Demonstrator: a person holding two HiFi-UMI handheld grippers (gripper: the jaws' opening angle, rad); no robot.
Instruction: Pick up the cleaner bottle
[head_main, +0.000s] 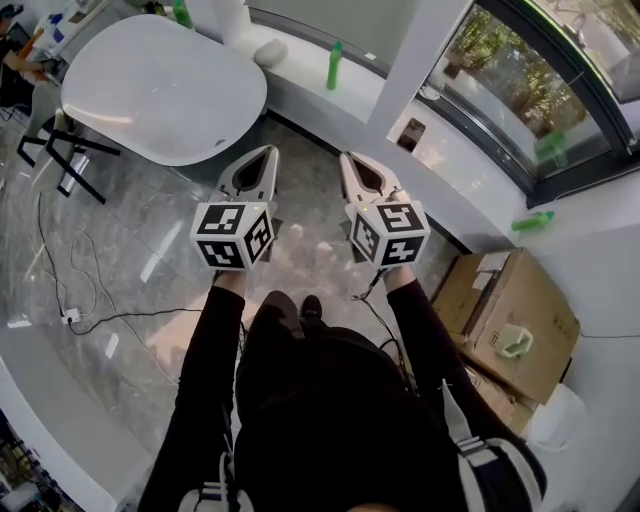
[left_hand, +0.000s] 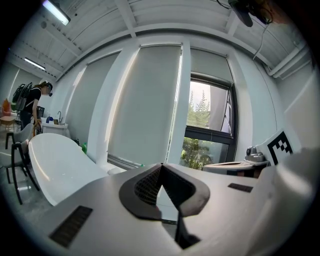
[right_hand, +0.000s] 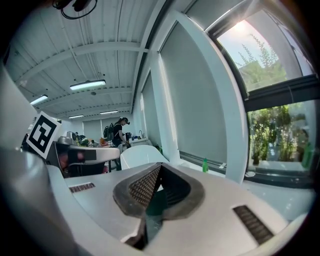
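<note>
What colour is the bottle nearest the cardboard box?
Green. The bottle shows best in the head view.

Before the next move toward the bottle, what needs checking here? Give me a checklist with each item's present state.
1. Nothing in the left tongs: ok, shut and empty.
2. Nothing in the right tongs: ok, shut and empty.
3. Tongs opened for a grasp: not ok.
4. An upright green plastic bottle in sight on the white window ledge: ok.
5. Bottle close to the tongs: not ok, grey marbled floor lies between.
6. Which bottle is the cleaner: cannot tell; a second green bottle lies on its side farther right.
</note>
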